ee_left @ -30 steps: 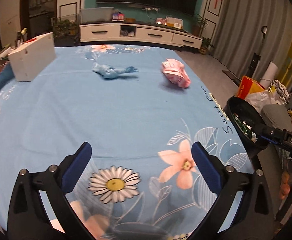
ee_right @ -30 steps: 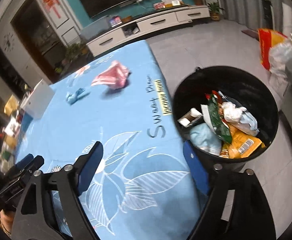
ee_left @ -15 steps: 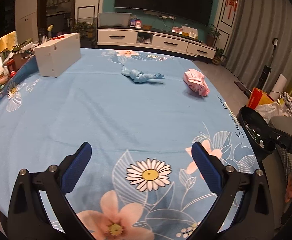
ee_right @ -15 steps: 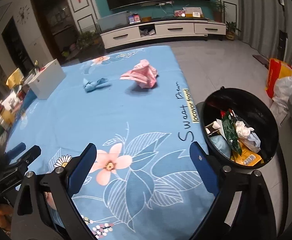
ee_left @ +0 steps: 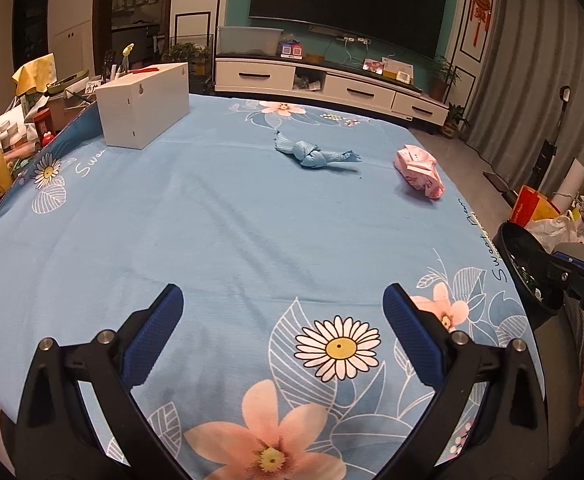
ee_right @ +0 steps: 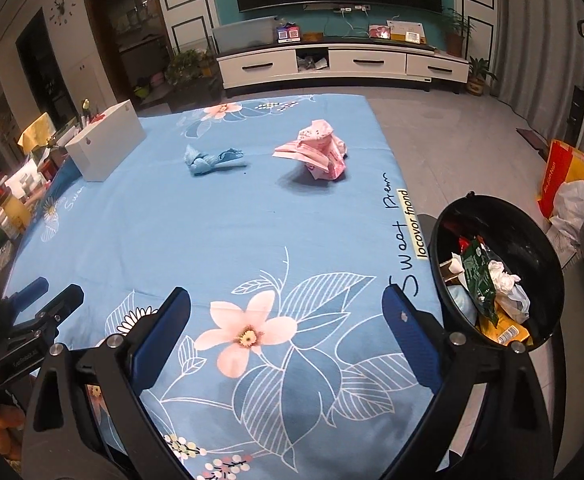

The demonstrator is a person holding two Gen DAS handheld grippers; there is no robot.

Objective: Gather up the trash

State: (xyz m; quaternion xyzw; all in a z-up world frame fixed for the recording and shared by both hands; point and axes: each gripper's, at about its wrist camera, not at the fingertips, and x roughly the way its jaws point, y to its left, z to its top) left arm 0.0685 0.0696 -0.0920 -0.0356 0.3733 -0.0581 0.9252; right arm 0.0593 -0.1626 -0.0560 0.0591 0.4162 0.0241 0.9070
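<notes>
Both views have pulled back, showing more floral tablecloth [ee_left: 220, 216].

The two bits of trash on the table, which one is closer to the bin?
The crumpled pink wrapper. It lies near the table edge beside the black bin; the knotted blue wrapper lies farther left.

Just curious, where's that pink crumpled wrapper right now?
The pink wrapper lies on the blue tablecloth's far right, beside the knotted blue rag.

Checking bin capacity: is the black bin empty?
No, the bin already holds wrappers and crumpled paper in the right wrist view.
</notes>
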